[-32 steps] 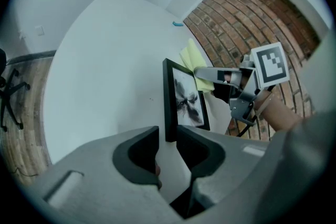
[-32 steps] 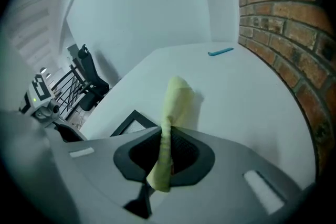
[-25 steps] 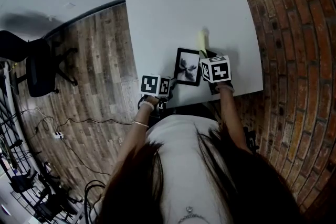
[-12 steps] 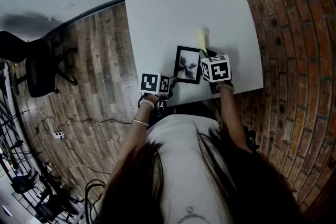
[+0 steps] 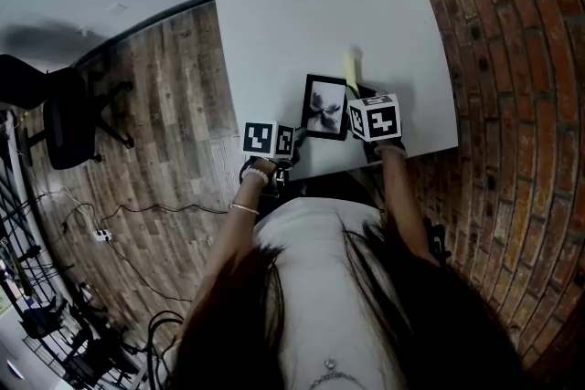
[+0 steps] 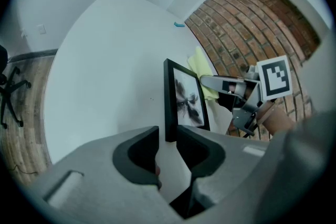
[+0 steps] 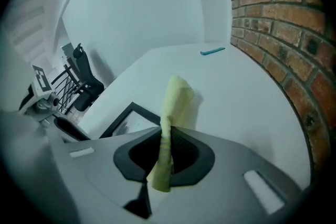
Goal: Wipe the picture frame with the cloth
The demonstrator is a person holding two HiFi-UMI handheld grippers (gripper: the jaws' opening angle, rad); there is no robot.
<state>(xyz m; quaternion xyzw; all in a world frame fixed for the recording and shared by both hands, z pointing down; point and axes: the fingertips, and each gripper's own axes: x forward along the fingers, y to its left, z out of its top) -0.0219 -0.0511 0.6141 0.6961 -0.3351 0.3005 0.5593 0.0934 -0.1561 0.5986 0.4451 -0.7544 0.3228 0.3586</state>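
Picture frame (image 5: 324, 107) has shifted forward, clamped by left hand-held gripper (image 6: 168, 138); right hand-held gripper (image 7: 169, 139) pinches cloth (image 7: 176, 98).

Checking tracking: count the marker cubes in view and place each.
2. One marker cube tops the left gripper at the picture frame's near edge; the other tops the right gripper holding the cloth. None appears hidden.

Head view: high overhead, steeply down on table (image 5: 274, 5). Both gripper views: low, close behind own jaws, facing across table toward far end. All three share picture frame (image 5: 324, 107).
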